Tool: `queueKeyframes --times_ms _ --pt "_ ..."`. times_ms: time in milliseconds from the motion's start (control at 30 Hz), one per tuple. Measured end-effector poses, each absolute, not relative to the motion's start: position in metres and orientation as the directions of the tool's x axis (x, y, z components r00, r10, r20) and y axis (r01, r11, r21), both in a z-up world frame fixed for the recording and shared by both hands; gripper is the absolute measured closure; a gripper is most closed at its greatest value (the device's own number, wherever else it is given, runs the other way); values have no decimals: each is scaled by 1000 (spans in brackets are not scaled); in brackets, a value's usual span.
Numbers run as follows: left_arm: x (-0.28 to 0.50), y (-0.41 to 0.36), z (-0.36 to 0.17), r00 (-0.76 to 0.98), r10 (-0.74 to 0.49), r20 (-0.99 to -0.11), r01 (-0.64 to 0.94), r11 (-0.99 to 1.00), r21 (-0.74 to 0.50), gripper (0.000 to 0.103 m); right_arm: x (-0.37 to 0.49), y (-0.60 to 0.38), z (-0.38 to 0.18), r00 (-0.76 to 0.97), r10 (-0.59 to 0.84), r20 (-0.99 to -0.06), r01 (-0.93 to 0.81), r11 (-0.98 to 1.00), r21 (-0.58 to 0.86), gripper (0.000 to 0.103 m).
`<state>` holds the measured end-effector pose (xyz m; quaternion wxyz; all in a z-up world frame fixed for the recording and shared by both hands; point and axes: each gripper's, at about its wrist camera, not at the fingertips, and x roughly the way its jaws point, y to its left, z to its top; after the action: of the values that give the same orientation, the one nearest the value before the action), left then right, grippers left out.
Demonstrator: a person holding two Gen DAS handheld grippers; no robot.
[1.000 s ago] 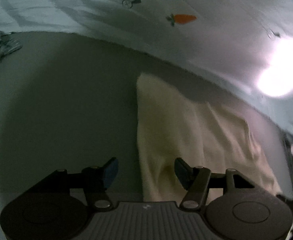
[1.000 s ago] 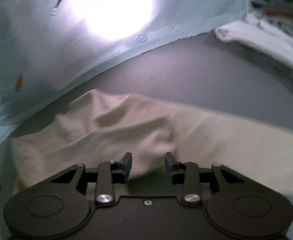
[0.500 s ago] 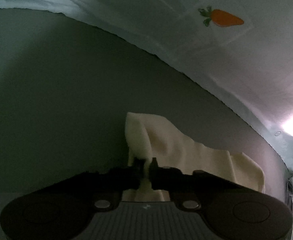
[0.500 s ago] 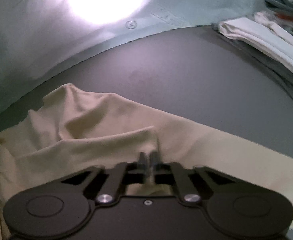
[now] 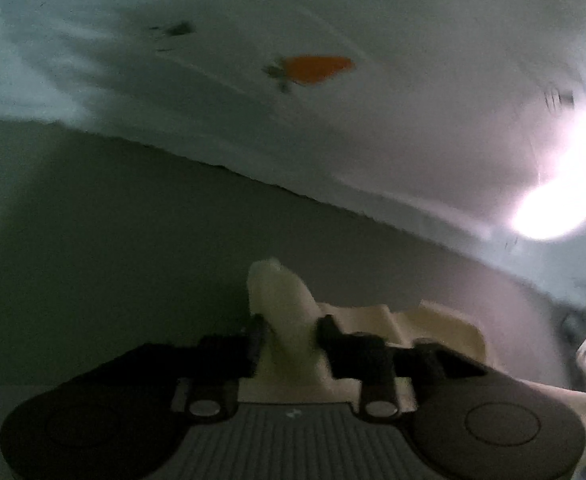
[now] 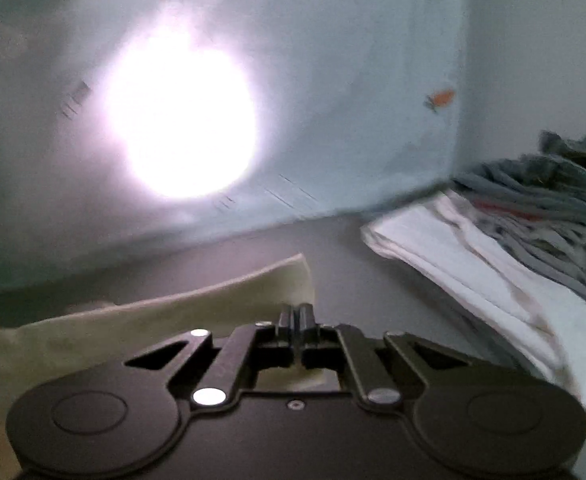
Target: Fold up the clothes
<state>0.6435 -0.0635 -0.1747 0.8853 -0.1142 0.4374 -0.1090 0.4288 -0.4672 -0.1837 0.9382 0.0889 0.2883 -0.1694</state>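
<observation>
A cream cloth (image 5: 281, 304) lies bunched on the grey table (image 5: 113, 240). In the left wrist view a raised fold of it stands between the fingers of my left gripper (image 5: 291, 330), whose jaws are opening and stand apart. The rest of the cloth trails off to the right. In the right wrist view my right gripper (image 6: 297, 316) is shut on an edge of the same cream cloth (image 6: 173, 316) and holds it off the table. The cloth stretches away to the left from the pinched fingertips.
A pale blue sheet with carrot prints (image 5: 317, 68) hangs behind the table, with a bright light glare (image 6: 181, 120) on it. A stack of white folded clothes (image 6: 473, 272) and grey folded clothes (image 6: 553, 232) sits at the right. Bare grey table (image 6: 353, 256) lies ahead.
Both grippers closed on the cream cloth. The right one then lifted its edge and swung right toward the stack. The left jaws have parted again around a raised fold.
</observation>
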Motion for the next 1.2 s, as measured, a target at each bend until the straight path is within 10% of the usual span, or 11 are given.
queueKeyframes --times_ms 300,367,600,900,1000,1200 --pt "664 -68 -210 537 -255 -804 44 960 -275 54 427 -494 -219 733 -250 -633 450 876 175 100" --pt "668 -62 -218 523 -307 -795 25 938 -345 92 427 -495 -222 729 -244 -640 457 869 189 100" --pt "654 -69 -184 620 -303 -724 45 935 -353 94 425 -491 -202 764 -279 -582 440 885 153 100" --pt "661 -68 -188 594 -133 -793 -38 980 -193 66 439 -498 -237 617 -360 -700 495 869 -11 99" --pt "637 -46 -172 626 -126 -770 -69 974 -216 42 424 -496 -227 644 -348 -681 523 850 60 68" --pt "549 -13 -166 567 -138 -812 -88 970 -226 42 381 -475 -227 743 -97 -662 460 793 399 91"
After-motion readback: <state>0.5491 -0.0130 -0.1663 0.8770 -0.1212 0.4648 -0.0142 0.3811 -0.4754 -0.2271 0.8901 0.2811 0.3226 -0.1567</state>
